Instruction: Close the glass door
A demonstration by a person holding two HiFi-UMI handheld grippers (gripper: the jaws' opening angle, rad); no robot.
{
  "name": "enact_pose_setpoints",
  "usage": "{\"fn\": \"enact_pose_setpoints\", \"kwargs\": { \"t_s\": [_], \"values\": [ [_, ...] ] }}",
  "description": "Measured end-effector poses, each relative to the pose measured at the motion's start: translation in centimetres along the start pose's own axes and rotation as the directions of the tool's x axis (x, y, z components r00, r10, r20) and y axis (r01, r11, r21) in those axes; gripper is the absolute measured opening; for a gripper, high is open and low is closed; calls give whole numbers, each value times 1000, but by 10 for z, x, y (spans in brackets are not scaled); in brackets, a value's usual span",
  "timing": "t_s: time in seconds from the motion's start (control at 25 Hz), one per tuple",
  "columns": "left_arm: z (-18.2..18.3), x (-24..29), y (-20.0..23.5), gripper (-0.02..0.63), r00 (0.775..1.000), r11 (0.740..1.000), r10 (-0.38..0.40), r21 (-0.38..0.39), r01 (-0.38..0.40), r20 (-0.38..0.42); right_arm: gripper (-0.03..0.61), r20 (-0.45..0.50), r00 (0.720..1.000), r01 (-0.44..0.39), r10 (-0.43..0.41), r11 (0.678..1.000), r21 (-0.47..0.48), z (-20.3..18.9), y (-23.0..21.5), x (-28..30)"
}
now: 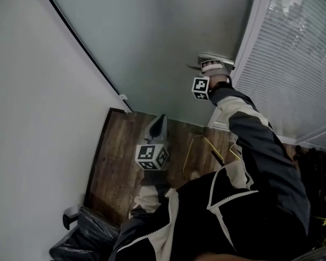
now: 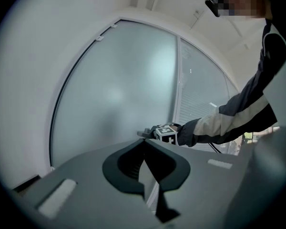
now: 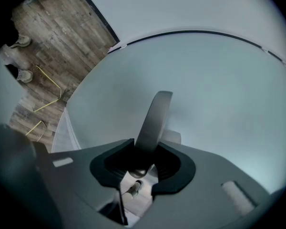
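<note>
The frosted glass door (image 1: 152, 37) fills the upper middle of the head view. Its silver lever handle (image 1: 213, 59) sits at the door's right edge. My right gripper (image 1: 209, 67) reaches up to it at arm's length. In the right gripper view the handle (image 3: 155, 120) runs down between the jaws of the right gripper (image 3: 144, 149), which are shut on it. My left gripper (image 1: 158, 123) hangs low in front of the door, apart from it. Its jaws meet at the tip (image 2: 144, 142) with nothing between them. The left gripper view also shows the door (image 2: 114, 89).
A panel with white blinds (image 1: 293, 64) stands right of the door. A white wall (image 1: 32, 118) runs along the left, down to a wooden floor (image 1: 122, 151). A yellow wire frame (image 1: 204, 145) lies on the floor, and a black chair (image 1: 81, 235) stands bottom left.
</note>
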State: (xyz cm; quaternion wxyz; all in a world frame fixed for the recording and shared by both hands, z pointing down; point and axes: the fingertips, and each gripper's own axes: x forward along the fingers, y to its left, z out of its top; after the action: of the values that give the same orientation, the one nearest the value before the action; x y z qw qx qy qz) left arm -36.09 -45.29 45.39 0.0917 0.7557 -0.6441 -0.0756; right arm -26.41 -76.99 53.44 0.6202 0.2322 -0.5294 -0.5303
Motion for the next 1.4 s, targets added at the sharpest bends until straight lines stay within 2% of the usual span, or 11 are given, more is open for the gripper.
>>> {"fn": "enact_pose_setpoints", "kwargs": {
  "t_s": [0.24,0.68,0.84,0.96,1.04,1.08,1.16,1.24,1.28,1.32,1.4],
  "values": [
    [-7,-6,16,5,998,998,62,-13,-62,-9,115,-7,1000,12,-12,1000,10,-8,-8,25],
    [-1,7,17,5,998,998,59,18,-59,-3,106,16,1000,10,-11,999,38,1,-12,28],
    [2,17,15,5,999,998,54,31,-54,-4,143,80,997,-34,24,992,118,1,-10,23],
    [10,21,14,5,998,998,57,37,-57,6,201,190,982,-63,8,957,282,6,-20,-9],
    [19,25,16,5,998,997,57,47,-58,15,210,330,944,-145,-22,870,472,16,-39,-49],
    [23,28,17,5,998,997,57,51,-57,20,209,418,907,-224,-42,794,565,22,-49,-74],
    [32,35,17,5,998,998,50,48,-51,33,182,593,797,-423,-114,595,683,33,-67,-128],
    [42,42,11,5,998,999,37,32,-39,48,99,702,677,-592,-219,406,697,39,-78,-176],
    [46,46,8,5,998,999,31,28,-33,54,52,724,636,-641,-267,339,688,40,-79,-194],
    [51,49,5,5,998,999,27,29,-29,59,38,728,613,-669,-307,289,685,39,-80,-208],
    [59,54,2,5,998,999,25,45,-28,65,6,710,600,-687,-368,217,693,35,-78,-228]
  ]
}}
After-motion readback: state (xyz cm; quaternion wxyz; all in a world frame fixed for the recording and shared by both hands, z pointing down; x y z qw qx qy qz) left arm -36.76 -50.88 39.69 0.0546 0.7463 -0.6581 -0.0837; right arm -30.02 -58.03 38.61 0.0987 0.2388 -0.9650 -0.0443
